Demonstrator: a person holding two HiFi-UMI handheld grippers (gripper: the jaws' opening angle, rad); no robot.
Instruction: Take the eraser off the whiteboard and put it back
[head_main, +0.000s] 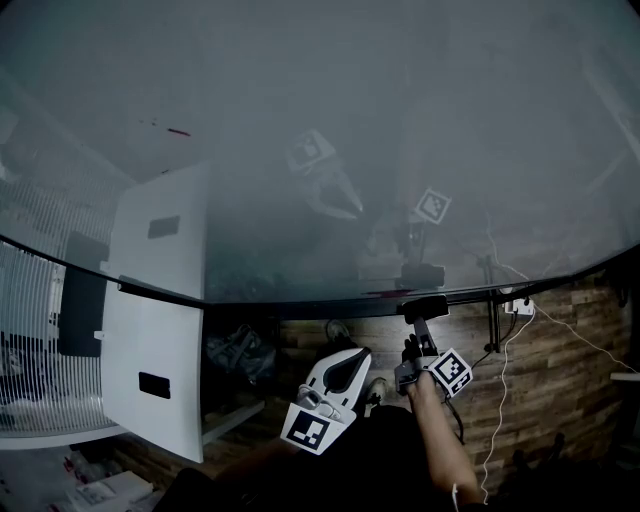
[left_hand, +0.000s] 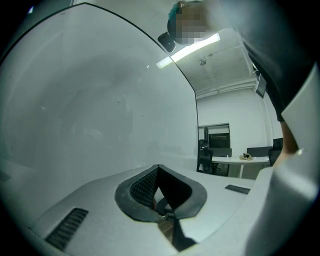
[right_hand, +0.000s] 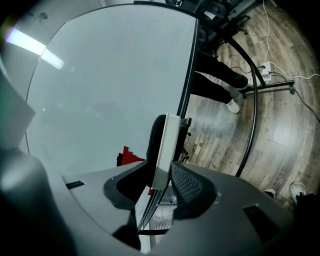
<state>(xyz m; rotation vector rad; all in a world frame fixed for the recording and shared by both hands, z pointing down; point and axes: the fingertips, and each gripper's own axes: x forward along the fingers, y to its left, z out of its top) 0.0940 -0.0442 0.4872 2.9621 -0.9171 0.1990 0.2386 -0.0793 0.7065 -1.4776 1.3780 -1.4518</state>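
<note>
The eraser (right_hand: 167, 135), seated at the lower edge of the whiteboard (right_hand: 110, 90), is clamped by the right tool (right_hand: 161, 169), so removal is judged in hand and a straight pull off the board is called for next.

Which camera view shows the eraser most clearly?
The right gripper view: the eraser stands close up between the right gripper's tongs. The head view shows it small and dark at the whiteboard's lower edge; the left gripper view shows none of it.

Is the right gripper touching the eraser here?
Touching. The right gripper view shows the eraser standing between the jaws of the right gripper, with both jaws pressed against its sides and no gap visible.
</note>
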